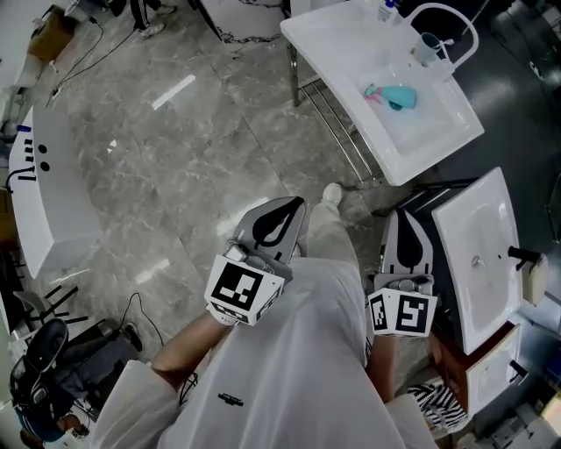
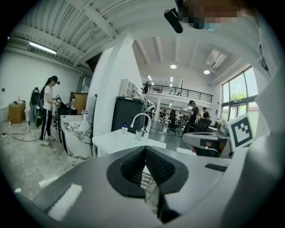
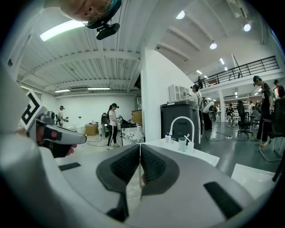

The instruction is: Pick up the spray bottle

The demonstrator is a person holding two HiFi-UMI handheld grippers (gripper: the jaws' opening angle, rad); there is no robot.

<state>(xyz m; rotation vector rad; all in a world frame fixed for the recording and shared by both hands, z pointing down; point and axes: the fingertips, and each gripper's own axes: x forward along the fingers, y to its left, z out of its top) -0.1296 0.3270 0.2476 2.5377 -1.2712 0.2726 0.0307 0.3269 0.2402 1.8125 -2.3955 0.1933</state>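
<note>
A teal spray bottle with a pink trigger lies on its side in the basin of a white sink table at the top right of the head view. Both grippers hang over the grey floor, well short of that table. My left gripper is shut with nothing in it; its dark pads meet. My right gripper is shut and empty too, pads pressed together. Both gripper views show the sink table with its arched faucet ahead. The basin rim hides the bottle in both.
A cup and a small bottle stand by the faucet. Another white basin sits close on my right. A long white counter runs along the left. Cables lie on the floor. A person stands by a marble-patterned counter.
</note>
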